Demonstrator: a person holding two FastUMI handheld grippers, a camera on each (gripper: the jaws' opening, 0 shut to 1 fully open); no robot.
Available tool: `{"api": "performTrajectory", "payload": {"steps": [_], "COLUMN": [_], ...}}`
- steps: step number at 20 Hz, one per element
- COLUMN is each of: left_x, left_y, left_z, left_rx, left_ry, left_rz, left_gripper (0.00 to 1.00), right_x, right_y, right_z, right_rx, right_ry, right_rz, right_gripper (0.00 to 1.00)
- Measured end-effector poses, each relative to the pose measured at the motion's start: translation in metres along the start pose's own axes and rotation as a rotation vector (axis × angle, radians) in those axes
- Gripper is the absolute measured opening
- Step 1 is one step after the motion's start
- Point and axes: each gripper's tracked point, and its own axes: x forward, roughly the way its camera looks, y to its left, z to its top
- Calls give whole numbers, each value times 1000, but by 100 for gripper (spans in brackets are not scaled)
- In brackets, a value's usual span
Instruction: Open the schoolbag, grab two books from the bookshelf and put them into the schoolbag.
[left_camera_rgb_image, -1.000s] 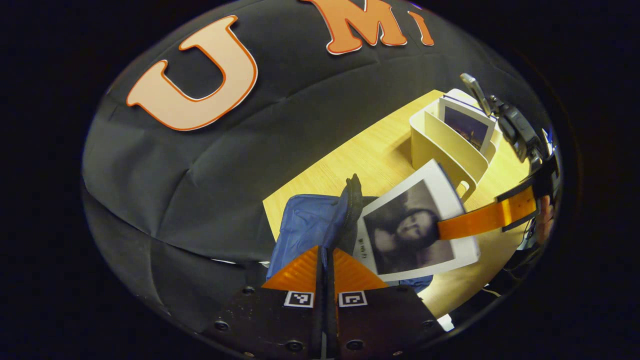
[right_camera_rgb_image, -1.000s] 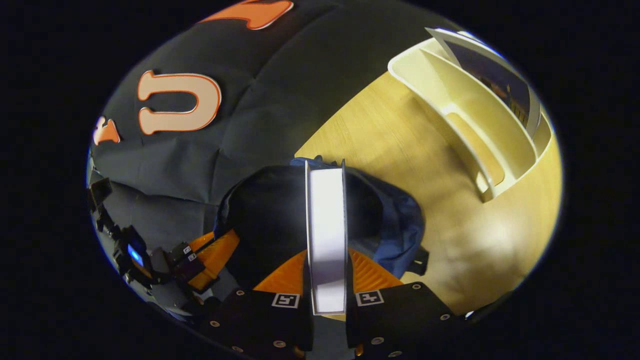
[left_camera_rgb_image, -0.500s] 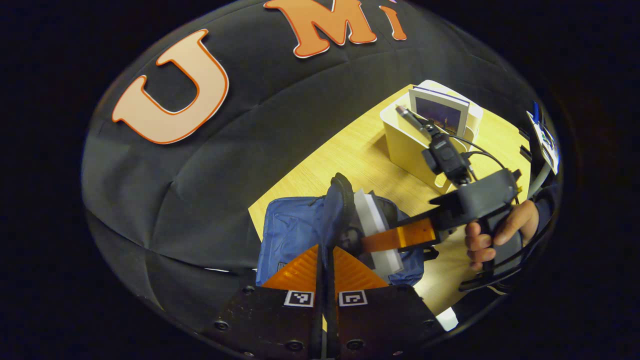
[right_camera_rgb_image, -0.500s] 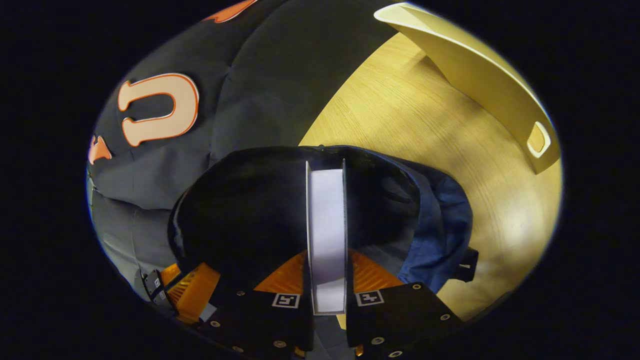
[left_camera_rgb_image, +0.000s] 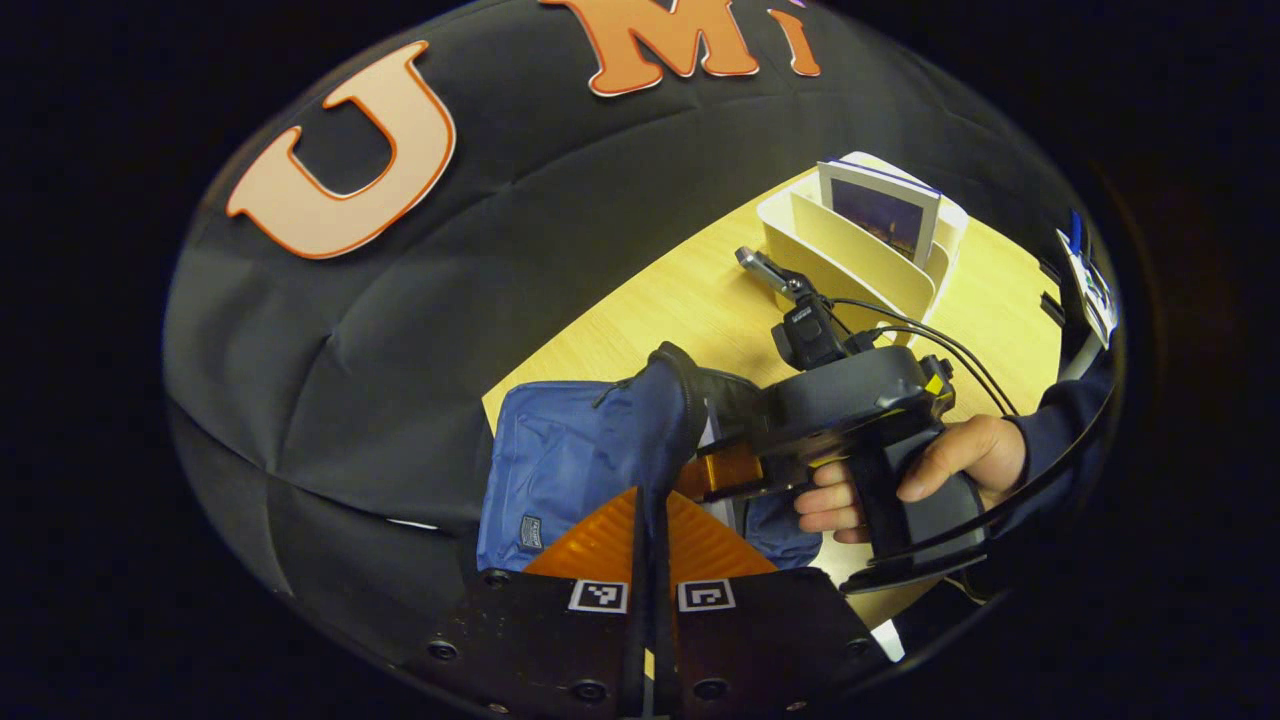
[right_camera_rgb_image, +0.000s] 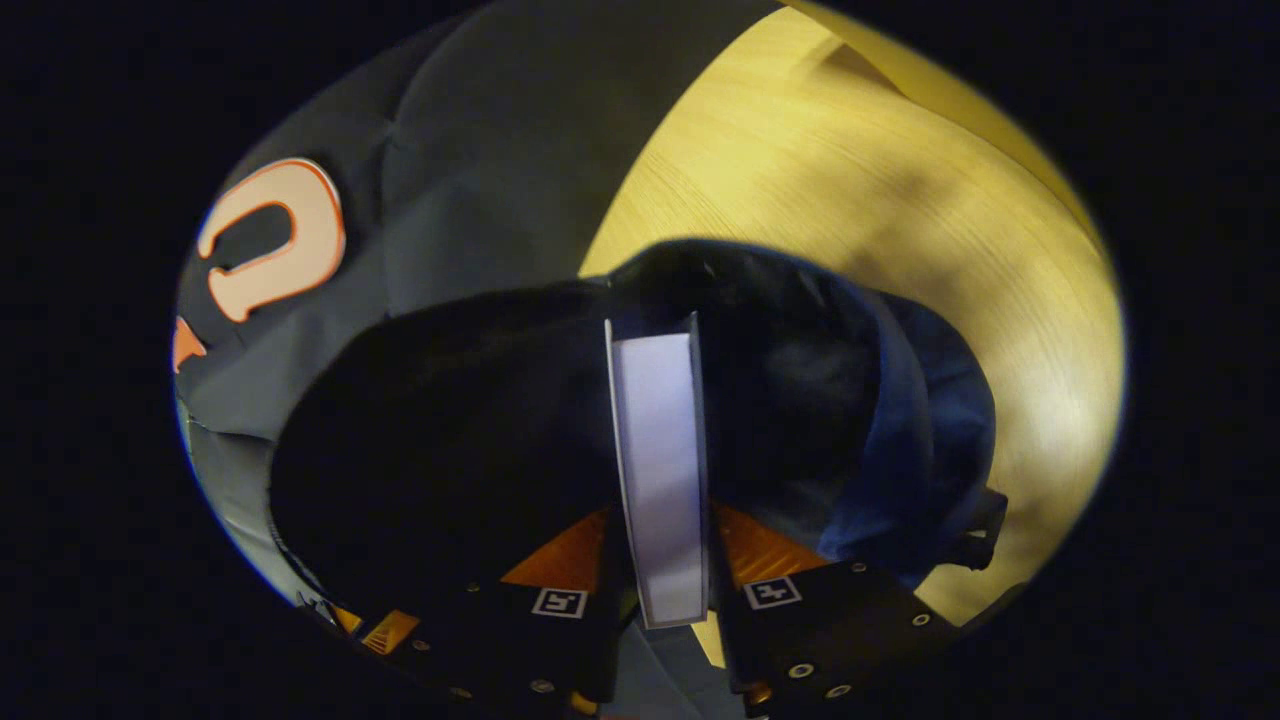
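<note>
While my left gripper (left_camera_rgb_image: 652, 500) pinches the raised flap of the blue schoolbag (left_camera_rgb_image: 570, 460), its two fingers pressed flat together on the fabric edge, my right gripper (right_camera_rgb_image: 660, 540) clamps a white book (right_camera_rgb_image: 655, 450) by its spine end, one finger on each cover. That book points down into the dark mouth of the schoolbag, with the black lining around it on both sides in the right gripper view. Seen from the left gripper view, my right hand (left_camera_rgb_image: 920, 470) grips the handle just above the bag, and the fingers of that gripper reach into the opening beside the flap. The schoolbag lies on the wooden desk (left_camera_rgb_image: 700, 300) near the black cloth wall. Farther back on the desk stands the cream bookshelf (left_camera_rgb_image: 850, 250), well apart from the bag, with a second book (left_camera_rgb_image: 880, 210) upright in its rear slot
</note>
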Motion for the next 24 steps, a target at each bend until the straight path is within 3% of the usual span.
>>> {"api": "performTrajectory", "payload": {"steps": [1, 2, 3, 4, 6, 7, 14, 21, 24], "left_x": [2, 2, 1, -1, -3, -3, -8, -13, -18], "left_y": [7, 11, 15, 16, 18, 19, 13, 4, -4], "left_z": [-5, -5, -3, -3, 0, -1, 9, 18, 26], "left_rx": [-20, -40, -67, -93, -127, -130, -48, -3, 14], "left_ry": [0, -2, -8, -15, -30, -33, -24, 8, 10], "left_rz": [9, 13, 13, 7, -5, -6, -12, -10, -24], "left_gripper": [4, 0, 0, 4, 4, 4, 4, 4, 4], "right_x": [-5, -8, -16, -25, -50, -65, -171, -289, -315], "right_y": [-1, -5, -6, -8, -3, -2, 8, 1, -8], "right_z": [0, 0, 2, 3, 12, 18, 60, 121, 154], "right_rx": [-20, -39, -65, -80, -124, -157, -482, -644, -672], "right_ry": [-3, -4, -7, 0, -8, -21, -132, -282, -316], "right_rz": [-23, -65, -101, -138, -164, -175, -304, -463, -523], "right_gripper": [33, 76, 91, 63, 95, 97, 97, 97, 98]}}
